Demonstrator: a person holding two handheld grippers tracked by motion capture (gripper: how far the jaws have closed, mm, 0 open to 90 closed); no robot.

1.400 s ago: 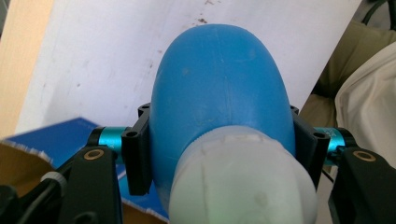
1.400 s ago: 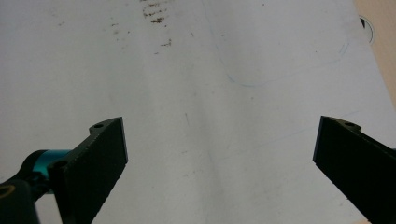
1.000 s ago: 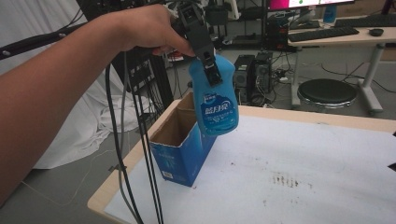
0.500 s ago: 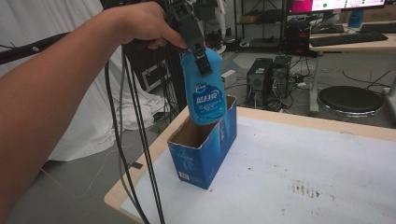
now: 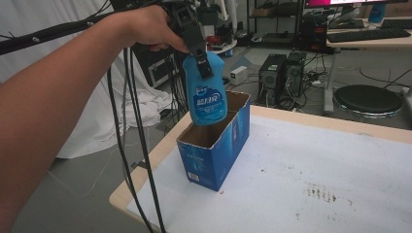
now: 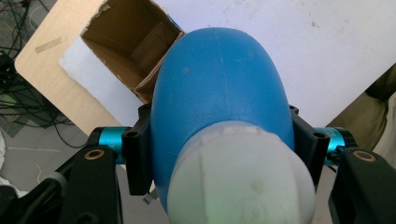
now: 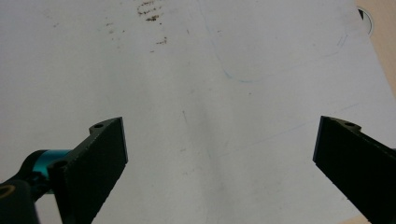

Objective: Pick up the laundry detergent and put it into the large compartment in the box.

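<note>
In the high view, a person's left arm reaches in from the lower left of the frame toward the upper middle, where the hand holds the left gripper [image 5: 204,63] pointing downward. Its black jaws are pinching a blue bottle [image 5: 207,92] by the upper part, just below the cap, so the bottle hangs upright with its white printed label facing the camera. The bottle's base hangs over the open top of a blue cardboard box [image 5: 216,155], which stands on the near left part of the tabletop [image 5: 311,194], left of the frame's center; whether the base has dipped below the box rim cannot be told. Black cables trail from the gripper down the left side of the frame. The tabletop is covered with a white sheet that carries some dark smudges toward the lower right. In the left gripper view, the bottle [image 6: 219,93] sits in the center with its white cap nearest the camera, a jaw pressed against each side, and the brown inside of the box [image 6: 126,42] shows in the upper left. In the right gripper view, the right gripper [image 7: 219,149] has its jaws spread wide apart over the white sheet, with nothing between them.
</note>
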